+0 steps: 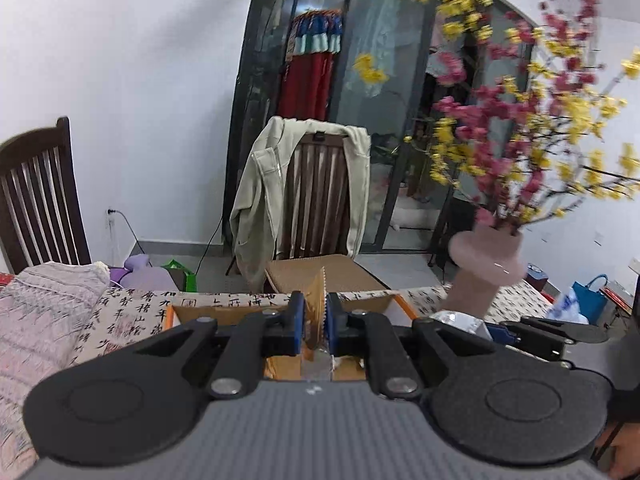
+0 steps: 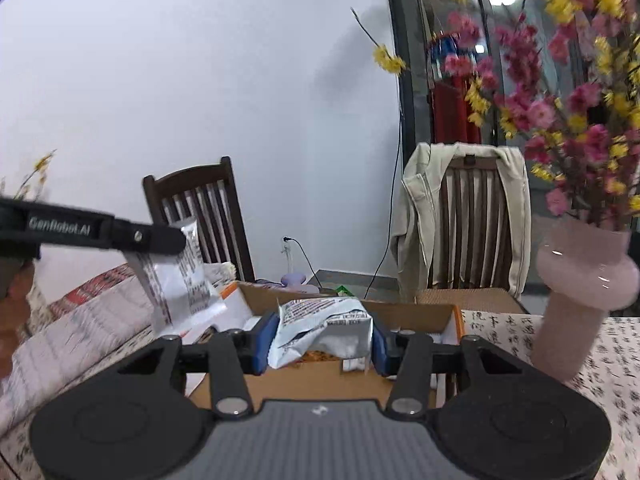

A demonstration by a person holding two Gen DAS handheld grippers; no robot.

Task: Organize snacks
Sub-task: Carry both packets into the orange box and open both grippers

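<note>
1. Left gripper [image 1: 316, 320]: jaws pressed together on a thin packet [image 1: 318, 304], pinched edge-on, held over the box's [image 1: 192, 312] near edge.
2. Right gripper [image 2: 322, 338]: jaws part-spread, pinching a crumpled silver pouch [image 2: 320, 328] above the box.
3. Handling, judged: both light, soft, crinkly foil, slippery; best held at the sealed seams.
4. Obscured: box contents and packet print are unreadable; the vase [image 2: 580, 296] is blurred.

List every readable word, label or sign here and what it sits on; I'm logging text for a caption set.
"GenRobot.AI": on the side of the left hand-held gripper.
Brush-written characters on the tablecloth: too blurred to quote.
Fine print on the silver snack packet in the left hand-held gripper: too small.
Print on the crumpled snack bag in the right hand-held gripper: blurred, unreadable.
</note>
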